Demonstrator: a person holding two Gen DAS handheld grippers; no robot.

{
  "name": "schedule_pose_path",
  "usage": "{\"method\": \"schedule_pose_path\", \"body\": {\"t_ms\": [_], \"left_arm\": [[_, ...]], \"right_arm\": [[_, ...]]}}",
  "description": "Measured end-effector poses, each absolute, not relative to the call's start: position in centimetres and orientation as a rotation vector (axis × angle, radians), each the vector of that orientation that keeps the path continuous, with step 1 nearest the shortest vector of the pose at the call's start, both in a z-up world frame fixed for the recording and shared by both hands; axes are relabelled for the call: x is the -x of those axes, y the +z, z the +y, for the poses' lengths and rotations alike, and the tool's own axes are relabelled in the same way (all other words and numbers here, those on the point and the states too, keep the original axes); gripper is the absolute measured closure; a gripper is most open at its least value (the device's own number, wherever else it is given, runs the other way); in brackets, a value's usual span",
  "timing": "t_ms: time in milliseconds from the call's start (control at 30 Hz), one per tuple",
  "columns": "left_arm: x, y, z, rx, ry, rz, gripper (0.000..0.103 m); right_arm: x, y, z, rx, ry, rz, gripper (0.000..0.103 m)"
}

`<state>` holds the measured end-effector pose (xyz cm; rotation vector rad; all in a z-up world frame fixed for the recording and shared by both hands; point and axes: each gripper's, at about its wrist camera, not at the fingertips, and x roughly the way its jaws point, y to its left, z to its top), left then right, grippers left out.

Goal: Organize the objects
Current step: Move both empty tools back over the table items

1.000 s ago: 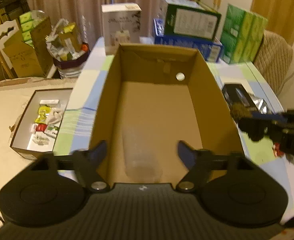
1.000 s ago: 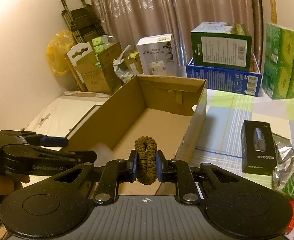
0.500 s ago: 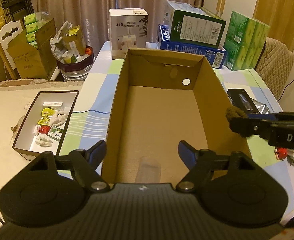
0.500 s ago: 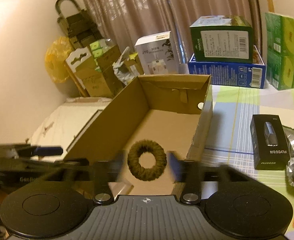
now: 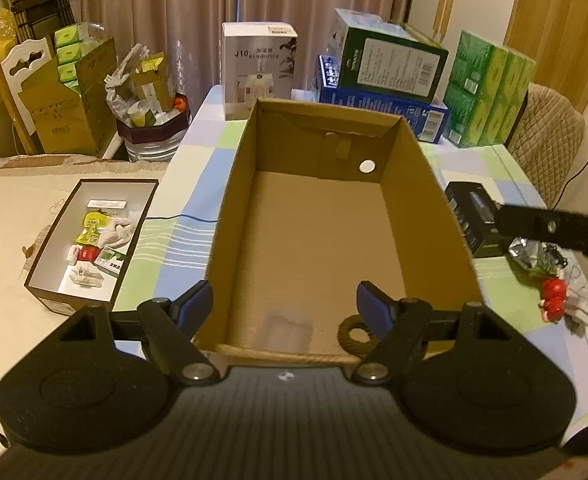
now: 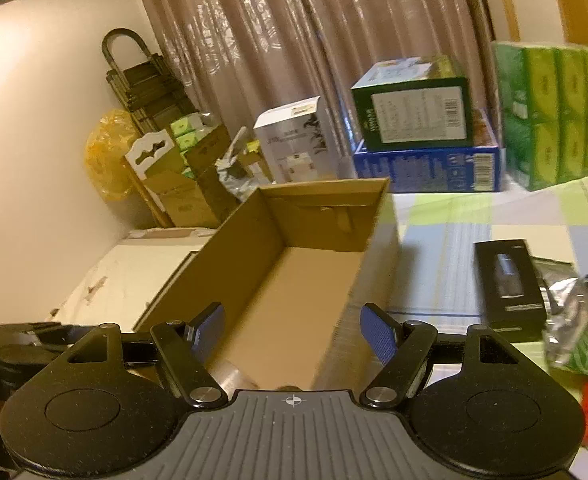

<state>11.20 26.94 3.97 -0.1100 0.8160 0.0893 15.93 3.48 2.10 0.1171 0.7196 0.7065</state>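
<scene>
A lived-in home room — curtains point(image 5: 166, 20), padded chair point(image 5: 545, 128), stacked tissue packs point(image 5: 489, 92).

Left gripper point(image 5: 285, 304) and right gripper point(image 6: 292, 332) both level, jaws spread wide apart, nothing held between them.

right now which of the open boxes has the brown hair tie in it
The big cardboard box on the tablecloth: the brown hair tie lies in its near right corner. The smaller white-lined box to its left holds only small packets.

Brown hair tie point(image 5: 353, 334) dropped into cardboard box point(image 5: 421, 184), right tongs point(image 6: 292, 336) now spread, empty
</scene>
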Motion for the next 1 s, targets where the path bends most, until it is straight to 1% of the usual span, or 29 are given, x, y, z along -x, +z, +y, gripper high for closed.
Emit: {"method": "schedule_pose_path", "body": {"t_ms": [100, 333, 500, 633, 700, 1000], "left_arm": [[-10.7, 4.6, 26.0, 0.11, 0.086, 0.803, 0.027], [-9.4, 6.3, 23.3, 0.112, 0.075, 0.773, 0.022], [-8.4, 7.6, 20.8, 0.106, 0.056, 0.744, 0.013], [-8.0, 8.4, 18.7, 0.111, 0.032, 0.72, 0.004], [-7.7, 8.8, 17.6, 0.109, 0.016, 0.708, 0.001], [-7.4, 9.8, 11.4, 0.097, -0.095, 0.653, 0.001]], "right_arm": [[-14.9, 2.5, 2.1, -0.108, 0.691, 0.703, 0.031], [-12.3, 4.6, -1.8, -0.076, 0.641, 0.65, 0.031], [-10.6, 5.7, -4.9, -0.034, 0.586, 0.604, 0.031], [-9.2, 6.3, -7.7, 0.002, 0.542, 0.57, 0.031], [-8.6, 6.2, -9.5, 0.016, 0.507, 0.556, 0.031], [-6.6, 4.2, -19.0, -0.024, 0.3, 0.583, 0.03]]}}
